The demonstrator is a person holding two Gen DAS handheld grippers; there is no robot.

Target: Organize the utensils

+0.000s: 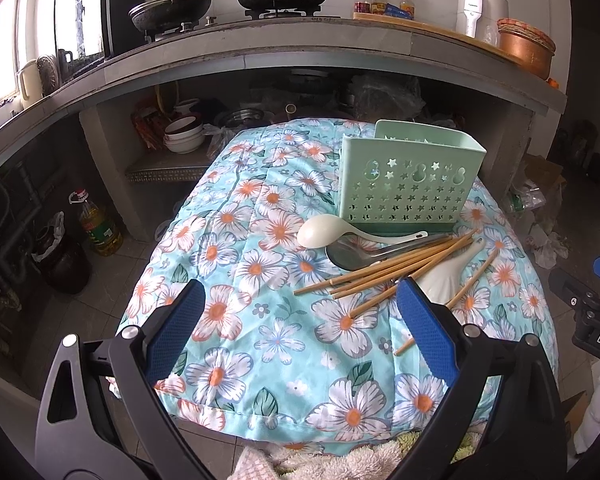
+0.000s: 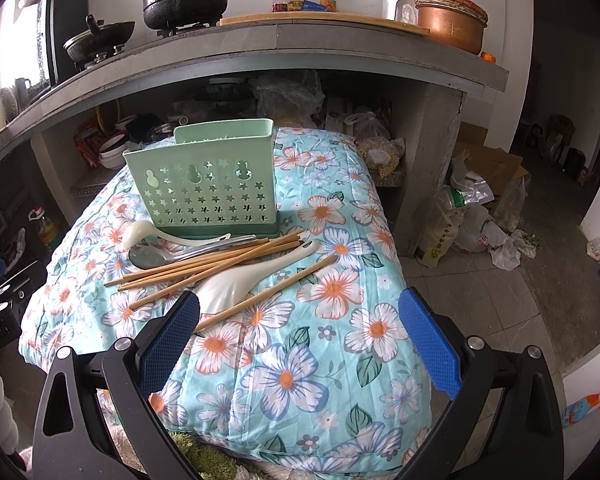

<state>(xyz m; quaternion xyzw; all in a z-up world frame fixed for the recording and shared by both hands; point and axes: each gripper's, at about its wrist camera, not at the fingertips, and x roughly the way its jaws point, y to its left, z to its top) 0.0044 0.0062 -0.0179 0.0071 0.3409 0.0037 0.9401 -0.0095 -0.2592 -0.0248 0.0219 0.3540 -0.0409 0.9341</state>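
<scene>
Both grippers, the left gripper [image 1: 300, 316] and the right gripper [image 2: 300, 328], hang over the near part of a flowered cloth [image 1: 284, 360] with their blue fingers spread wide and nothing between them. Further back on the cloth stands a green holder [image 1: 408, 184] pierced with stars, upright. Just in front of it lie the loose utensils in a heap: a white spoon [image 1: 320, 232], a metal spoon [image 1: 344, 258], wooden chopsticks [image 1: 392, 268] and a white rice paddle [image 2: 236, 284].
</scene>
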